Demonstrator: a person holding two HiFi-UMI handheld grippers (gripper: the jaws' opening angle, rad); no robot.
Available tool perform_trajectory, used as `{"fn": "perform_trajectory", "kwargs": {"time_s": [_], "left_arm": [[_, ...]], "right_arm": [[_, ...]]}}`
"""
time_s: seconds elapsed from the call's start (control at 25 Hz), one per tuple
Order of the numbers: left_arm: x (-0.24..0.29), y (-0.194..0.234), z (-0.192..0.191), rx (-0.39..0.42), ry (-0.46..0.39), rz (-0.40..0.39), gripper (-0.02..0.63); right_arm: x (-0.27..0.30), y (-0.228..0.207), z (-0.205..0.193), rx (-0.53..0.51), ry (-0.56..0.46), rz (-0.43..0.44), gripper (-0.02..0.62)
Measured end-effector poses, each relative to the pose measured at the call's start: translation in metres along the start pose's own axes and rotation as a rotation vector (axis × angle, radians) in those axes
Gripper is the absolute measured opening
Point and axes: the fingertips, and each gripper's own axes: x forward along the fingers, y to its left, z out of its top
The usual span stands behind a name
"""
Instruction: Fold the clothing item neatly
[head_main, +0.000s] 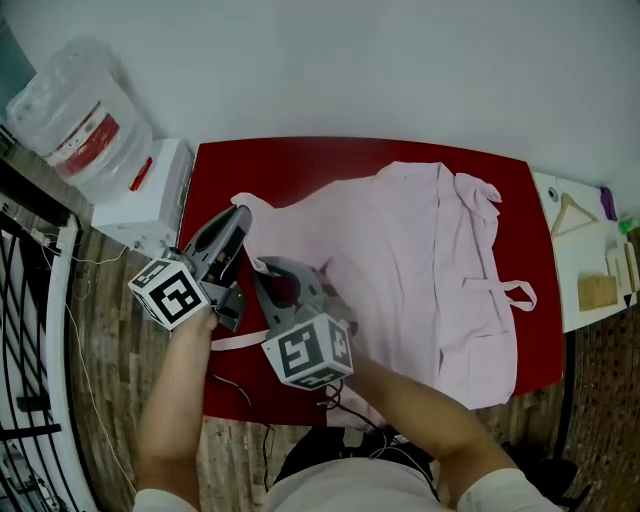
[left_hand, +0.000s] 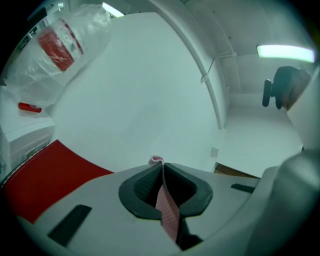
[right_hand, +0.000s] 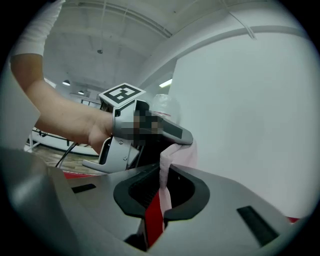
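Note:
A pale pink garment (head_main: 400, 260) with straps lies spread over the red table (head_main: 300, 165). Its left edge is lifted off the table. My left gripper (head_main: 240, 215) holds the upper left corner; in the left gripper view the gripper (left_hand: 162, 167) is shut on a strip of pink cloth (left_hand: 167, 210). My right gripper (head_main: 265, 268) sits just below and right of it, on the same edge. In the right gripper view the gripper (right_hand: 162, 172) is shut on a pink fold (right_hand: 165, 185), with the left gripper (right_hand: 150, 125) close ahead.
A water bottle (head_main: 75, 125) stands on a white dispenser (head_main: 150, 195) left of the table. A white side table at the right carries a hanger (head_main: 570, 212) and wooden blocks (head_main: 597, 292). A black railing (head_main: 30, 330) runs along the far left. A white wall is behind the table.

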Motion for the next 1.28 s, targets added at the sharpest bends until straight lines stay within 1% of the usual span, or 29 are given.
{"fn": "perform_trajectory", "kwargs": {"time_s": [0.24,0.56,0.84,1.12,1.28], "left_arm": [[0.029,-0.03,0.004,0.027,0.011,-0.057,0.017],[0.076,-0.074,-0.01,0.066,0.061,-0.12,0.017],[0.119,-0.106,-0.037,0.125,0.138,-0.153,0.017],[0.157,-0.126,-0.07,0.133,0.195,-0.161,0.017],[0.181,-0.139,-0.096,0.149,0.24,-0.171,0.017]], "right_arm": [[-0.021,-0.028,0.006,0.009,-0.008,-0.062,0.038],[-0.057,-0.071,-0.005,0.037,-0.005,-0.141,0.038],[-0.09,-0.105,-0.026,0.093,0.012,-0.192,0.038],[-0.119,-0.136,-0.053,0.147,0.032,-0.221,0.038],[-0.138,-0.153,-0.074,0.182,0.049,-0.24,0.038]]}}
